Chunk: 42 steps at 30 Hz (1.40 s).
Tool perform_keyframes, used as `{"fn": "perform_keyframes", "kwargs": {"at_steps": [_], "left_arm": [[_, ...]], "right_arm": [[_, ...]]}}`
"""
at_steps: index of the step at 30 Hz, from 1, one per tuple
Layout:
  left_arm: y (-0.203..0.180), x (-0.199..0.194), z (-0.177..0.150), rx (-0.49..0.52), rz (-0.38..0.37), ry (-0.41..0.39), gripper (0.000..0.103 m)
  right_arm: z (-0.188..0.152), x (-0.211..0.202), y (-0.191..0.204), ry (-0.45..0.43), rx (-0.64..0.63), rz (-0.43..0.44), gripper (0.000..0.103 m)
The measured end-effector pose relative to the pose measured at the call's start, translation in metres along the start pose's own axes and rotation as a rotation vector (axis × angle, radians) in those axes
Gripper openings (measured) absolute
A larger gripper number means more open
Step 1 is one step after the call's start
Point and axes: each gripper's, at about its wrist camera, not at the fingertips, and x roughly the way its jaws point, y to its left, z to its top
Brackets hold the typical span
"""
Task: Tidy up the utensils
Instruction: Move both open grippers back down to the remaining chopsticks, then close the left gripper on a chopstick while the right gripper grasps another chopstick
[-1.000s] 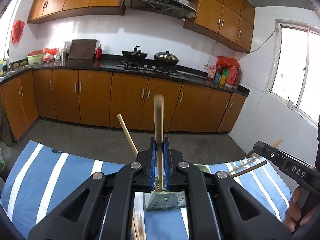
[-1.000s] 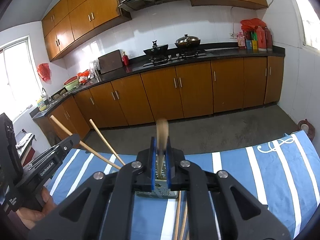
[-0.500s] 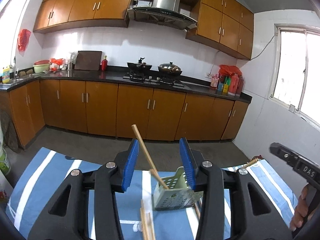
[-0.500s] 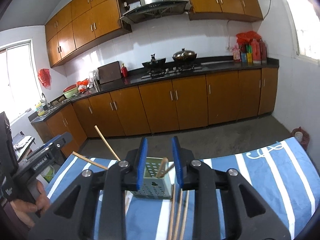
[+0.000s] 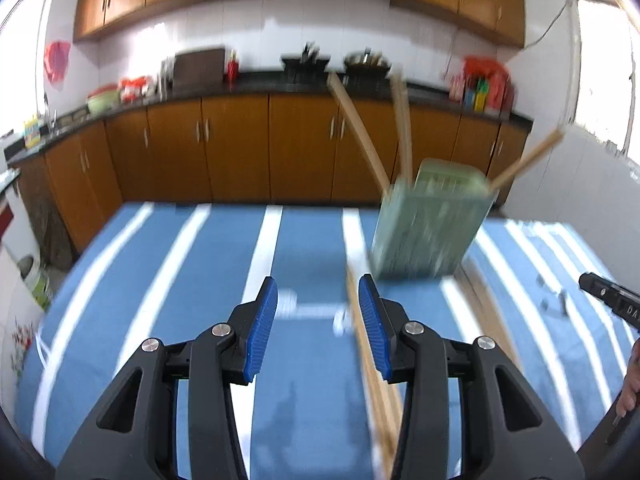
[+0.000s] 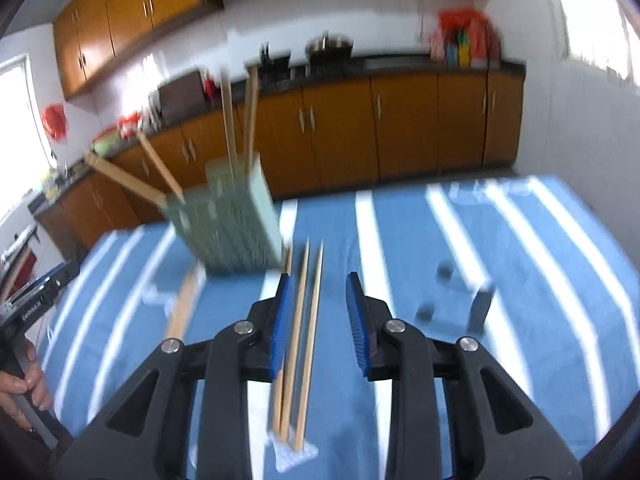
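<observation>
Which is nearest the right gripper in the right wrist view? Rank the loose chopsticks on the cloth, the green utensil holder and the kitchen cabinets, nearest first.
1. Loose chopsticks: lying between the open right gripper's fingers, on the striped cloth.
2. Green utensil holder: ahead and left, with chopsticks in it.
3. Kitchen cabinets: far behind, across the floor.

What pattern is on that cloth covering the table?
Blue with white stripes, on the fabric tablecloth; the right wrist view shows it best.

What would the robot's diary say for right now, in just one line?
left gripper: open, empty | right gripper: open, above loose chopsticks | holder: upright on striped cloth, chopsticks inside | views blurred
</observation>
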Motion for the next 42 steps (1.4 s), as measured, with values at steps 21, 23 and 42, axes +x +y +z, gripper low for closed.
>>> {"fn": "perform_keyframes", "kwargs": {"at_steps": [21,23,42], "left_arm": [[-0.016,0.044,-0.073,-0.027,-0.1,0.225,0.033],[-0.018,0.045,-0.075,-0.021,-0.108,0.233,0.031],[-0.036,0.058,-0.08,0.09,-0.025,0.262,0.007]], "right_arm": [[-0.053,0.068,0.0,0.164,0.008,-0.12,0.008],[-0.051,0.068,-0.007,0.162,0.038,-0.144,0.007],[-0.057,0.067,-0.011,0.169,0.031,-0.125,0.011]]}}
